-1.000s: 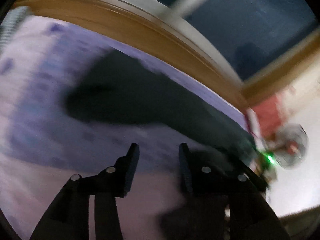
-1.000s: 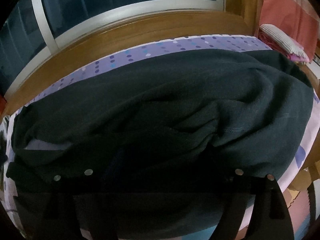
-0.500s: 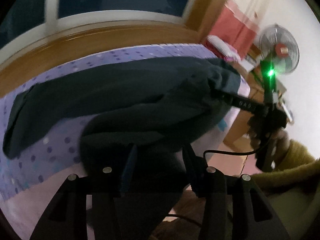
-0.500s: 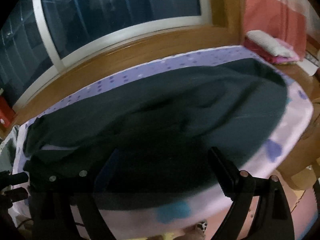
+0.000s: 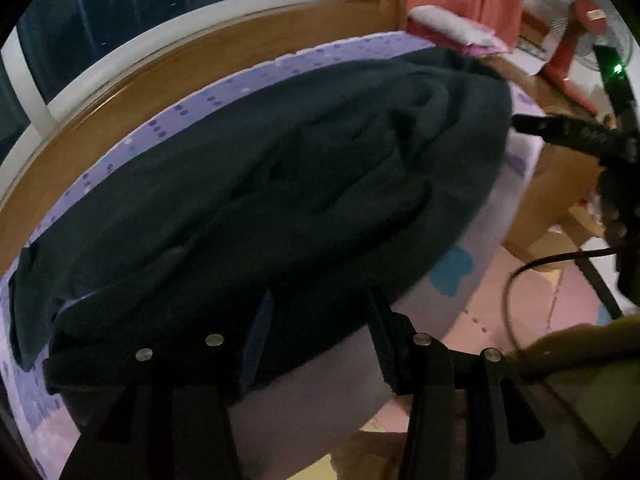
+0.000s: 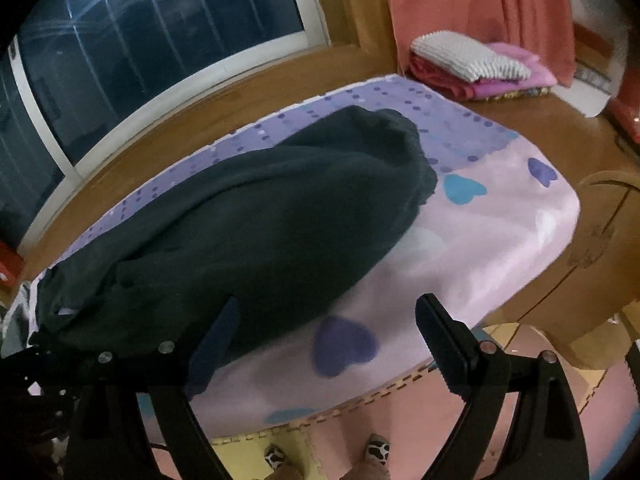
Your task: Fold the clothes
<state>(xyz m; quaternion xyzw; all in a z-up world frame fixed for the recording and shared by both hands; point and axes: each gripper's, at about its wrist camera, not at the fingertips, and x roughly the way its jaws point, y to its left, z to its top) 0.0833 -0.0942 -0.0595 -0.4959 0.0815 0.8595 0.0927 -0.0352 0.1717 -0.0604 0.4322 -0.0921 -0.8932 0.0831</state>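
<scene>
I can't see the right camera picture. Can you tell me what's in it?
A dark garment lies bunched on a purple and pink sheet with hearts and dots. The right hand-held gripper is open in front of its near edge, holding nothing. Behind are a dark window, a wooden ledge and folded cloths by a pink curtain.

folded linens [image 6: 476, 66] by a curtain [image 6: 480, 4]; perhaps a fan [image 5: 580, 20].

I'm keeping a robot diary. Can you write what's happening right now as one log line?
task: fold clothes | dark garment: bunched on bed | left tool: open, at garment's near edge | right tool: open, empty | fold: unfinished
</scene>
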